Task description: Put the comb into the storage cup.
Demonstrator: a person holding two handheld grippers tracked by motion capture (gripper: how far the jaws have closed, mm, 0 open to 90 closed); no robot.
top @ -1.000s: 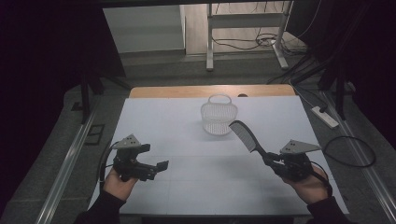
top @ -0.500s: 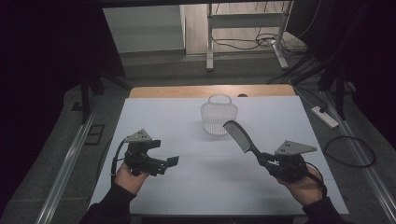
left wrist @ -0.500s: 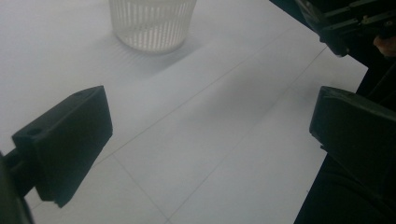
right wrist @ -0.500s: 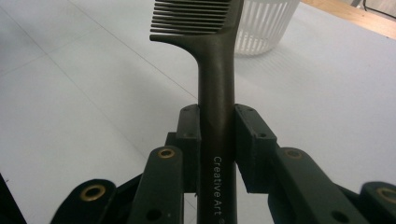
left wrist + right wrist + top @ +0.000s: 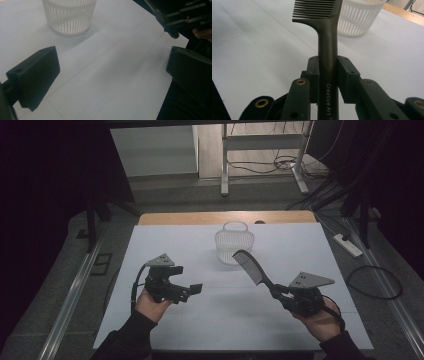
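My right fingers point(image 5: 328, 75) clamp the comb point(image 5: 252, 266) handle, teeth end aimed at the slatted white basket point(image 5: 233, 242) toward the surface's far edge. My left fingers point(image 5: 192, 290) stand wide and empty, farther from it

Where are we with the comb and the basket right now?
Done: the right gripper is shut on the comb's handle, lifted off the table. In hand: comb points toward the white basket. Left: it isn't in the basket yet. The left gripper is open, holding nothing.
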